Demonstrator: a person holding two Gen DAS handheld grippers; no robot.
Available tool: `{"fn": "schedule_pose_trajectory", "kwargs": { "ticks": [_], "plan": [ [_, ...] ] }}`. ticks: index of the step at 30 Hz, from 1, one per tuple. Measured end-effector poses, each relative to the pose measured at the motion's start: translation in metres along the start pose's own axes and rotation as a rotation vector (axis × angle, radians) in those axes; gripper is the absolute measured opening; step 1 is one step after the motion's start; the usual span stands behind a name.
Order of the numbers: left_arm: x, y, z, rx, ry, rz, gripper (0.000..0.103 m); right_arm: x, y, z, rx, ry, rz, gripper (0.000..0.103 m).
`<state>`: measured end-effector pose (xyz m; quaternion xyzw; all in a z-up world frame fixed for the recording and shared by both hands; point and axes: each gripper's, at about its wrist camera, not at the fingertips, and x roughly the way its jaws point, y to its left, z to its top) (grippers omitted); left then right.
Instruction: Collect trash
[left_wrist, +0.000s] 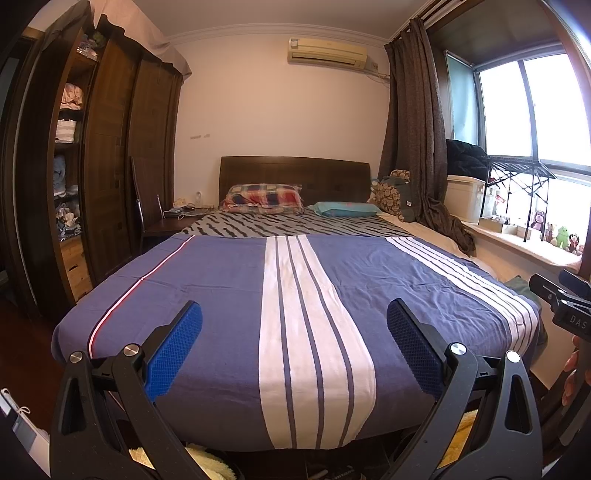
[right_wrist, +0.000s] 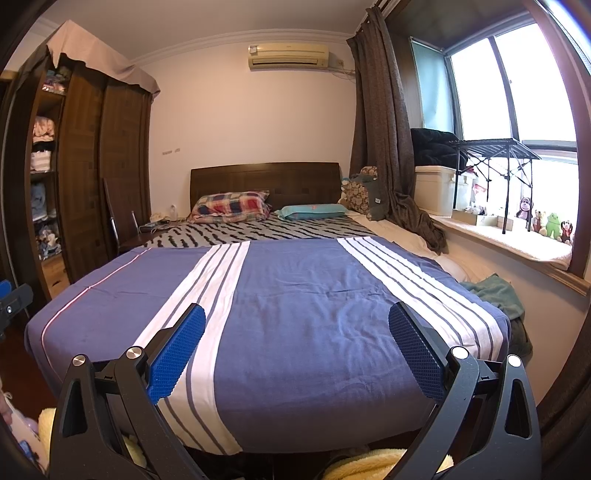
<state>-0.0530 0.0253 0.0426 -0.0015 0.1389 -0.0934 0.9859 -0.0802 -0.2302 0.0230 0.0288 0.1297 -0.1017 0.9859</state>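
Note:
My left gripper is open and empty, held above the foot of a bed with a blue and white striped cover. My right gripper is open and empty too, above the same cover. The right gripper's black body shows at the right edge of the left wrist view. No trash is plain to see on the bed. Small items lie on the bedside table, too small to identify.
A dark wooden wardrobe with open shelves stands at the left. A windowsill with plush toys and a folding rack runs along the right. Pillows lie at the headboard. A green cloth lies beside the bed. Yellow fluffy fabric lies below.

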Motion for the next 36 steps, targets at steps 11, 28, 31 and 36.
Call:
{"fn": "schedule_pose_trajectory", "kwargs": {
  "ticks": [11,28,31,36],
  "plan": [
    [-0.0014,0.0036,-0.0026,-0.012,0.002,-0.004,0.095,0.0008,0.0011,-0.0018,-0.001,0.006,-0.005,0.100],
    [-0.0030,0.0027,-0.0017,0.008,-0.004,0.008,0.095,0.0038,-0.0010,-0.0026,0.003,0.018,0.000,0.100],
    [-0.0021,0.0040,0.0002,-0.008,0.006,-0.011,0.095,0.0044,-0.0021,-0.0019,0.004,0.018,0.000,0.100],
    [-0.0016,0.0042,0.0013,-0.002,0.007,-0.006,0.095,0.0042,-0.0023,-0.0018,0.002,0.020,0.000,0.100]
  ]
}}
